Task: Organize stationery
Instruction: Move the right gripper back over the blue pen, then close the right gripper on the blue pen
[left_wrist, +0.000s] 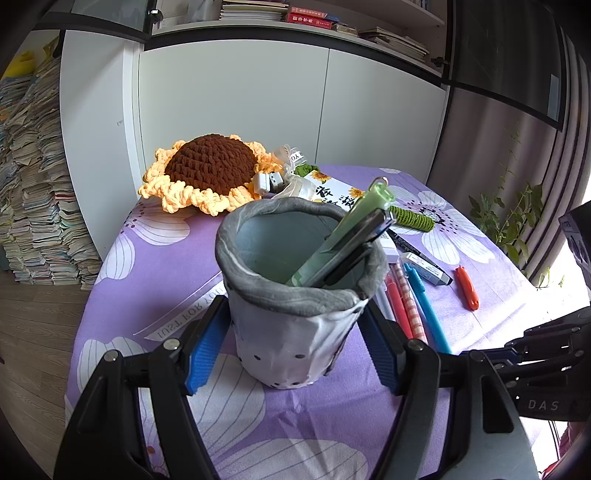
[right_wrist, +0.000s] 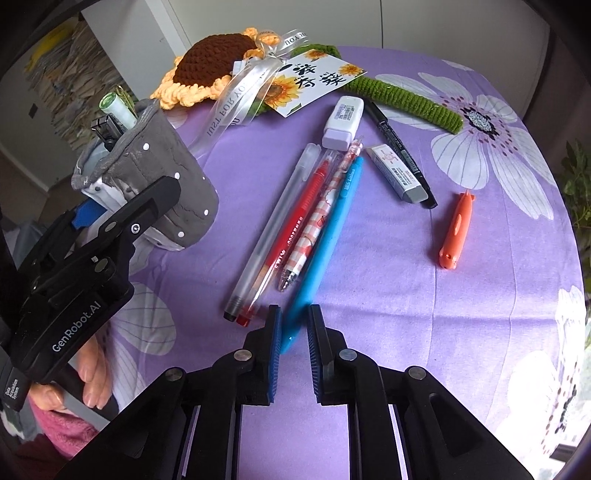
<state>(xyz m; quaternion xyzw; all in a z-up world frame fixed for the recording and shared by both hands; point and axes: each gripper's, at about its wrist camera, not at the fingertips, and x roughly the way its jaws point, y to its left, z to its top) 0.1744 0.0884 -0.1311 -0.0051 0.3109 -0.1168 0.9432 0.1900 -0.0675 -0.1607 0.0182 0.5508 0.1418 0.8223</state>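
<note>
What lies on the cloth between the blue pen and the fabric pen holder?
In the right wrist view, three pens lie side by side between the blue pen and the fabric pen holder: a checked pen, a red pen, then a frosted clear pen.

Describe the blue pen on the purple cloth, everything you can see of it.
The blue pen is a slim, plain bright-blue barrel, plastic by the look, with small print near its far end. It lies flat on the purple flowered tablecloth, rightmost in a row of four pens, against the checked pen. Its near end sits between the blue pads of the right hand-held gripper, which look closed on it.
</note>
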